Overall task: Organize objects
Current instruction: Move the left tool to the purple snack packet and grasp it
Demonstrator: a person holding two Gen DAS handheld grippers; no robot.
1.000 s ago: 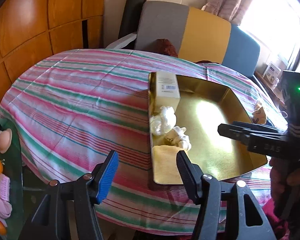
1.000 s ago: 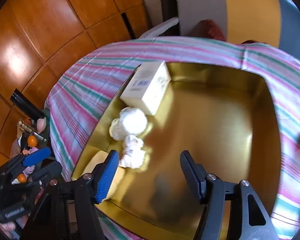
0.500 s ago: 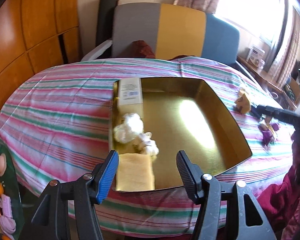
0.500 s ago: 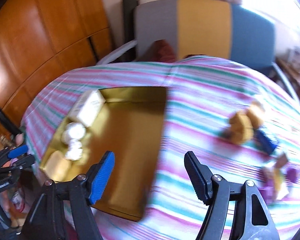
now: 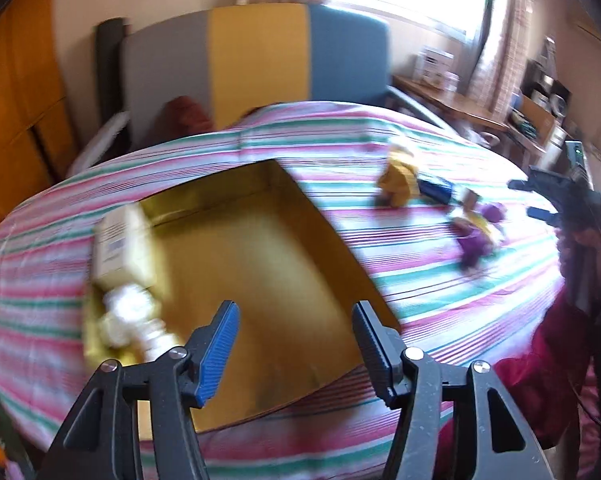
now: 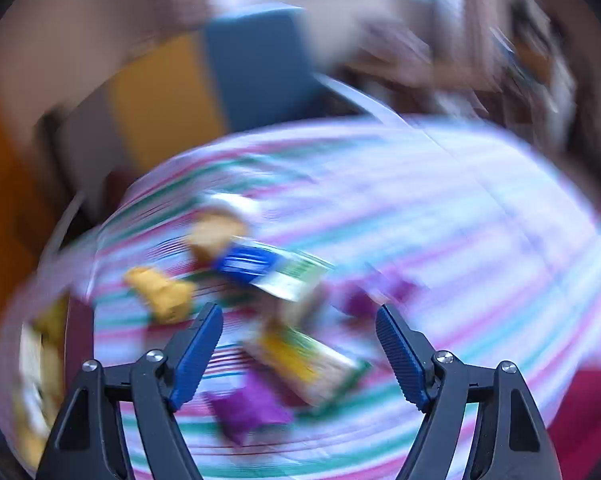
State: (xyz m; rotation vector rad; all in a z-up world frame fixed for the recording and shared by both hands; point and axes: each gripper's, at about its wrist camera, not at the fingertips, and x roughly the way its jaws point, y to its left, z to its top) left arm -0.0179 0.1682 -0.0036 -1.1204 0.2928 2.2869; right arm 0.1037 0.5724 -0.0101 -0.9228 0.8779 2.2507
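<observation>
Both grippers — left gripper (image 5: 294, 338), right gripper (image 6: 298, 346) — gaped wide, empty. Loose toys (image 6: 300, 360) lay on the desk (image 6: 460, 216) beside the gold tray (image 5: 268, 264); blurred aim risked scattering them.
</observation>
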